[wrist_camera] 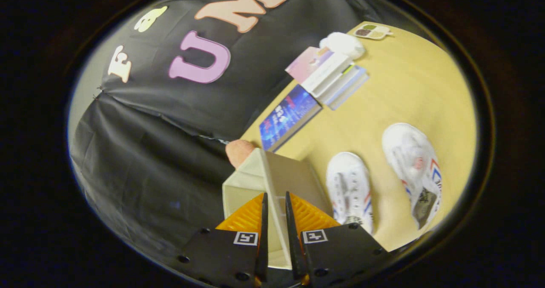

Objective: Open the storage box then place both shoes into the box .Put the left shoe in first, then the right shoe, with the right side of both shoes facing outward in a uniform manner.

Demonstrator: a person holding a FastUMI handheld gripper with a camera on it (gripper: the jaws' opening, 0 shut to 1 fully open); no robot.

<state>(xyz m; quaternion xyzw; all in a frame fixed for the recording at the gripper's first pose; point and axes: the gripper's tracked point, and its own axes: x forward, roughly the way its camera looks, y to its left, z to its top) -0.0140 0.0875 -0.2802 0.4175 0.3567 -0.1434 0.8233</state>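
Risk: lid [272, 181] of the storage box [238, 190] looked thin and was caught only along its edge, so it could slip free and drop shut if the swing went too fast or the pinch eased.
Second risk: the whole box might tip or slide on the surface [408, 92], since it seemed light and nothing visible braced it.
Third risk: the nearer shoe [349, 188] lay just beside the box, close enough for the lid or gripper to knock it.
Gripper: gripper [275, 203] was nearly closed, its fingers narrowed to a slim gap with the pale lid panel between them; both fingers appeared to press on it.
Box: directly ahead of the fingers, lid raised at a tilt, interior hidden.
Shoes: two white shoes side by side on the surface; the farther shoe [415, 169] lay beyond the nearer one, both outside the box.
Stage: opening seemed underway; neither shoe placed yet.
Background: books [315, 88] stacked beyond the box, well apart from the shoes.
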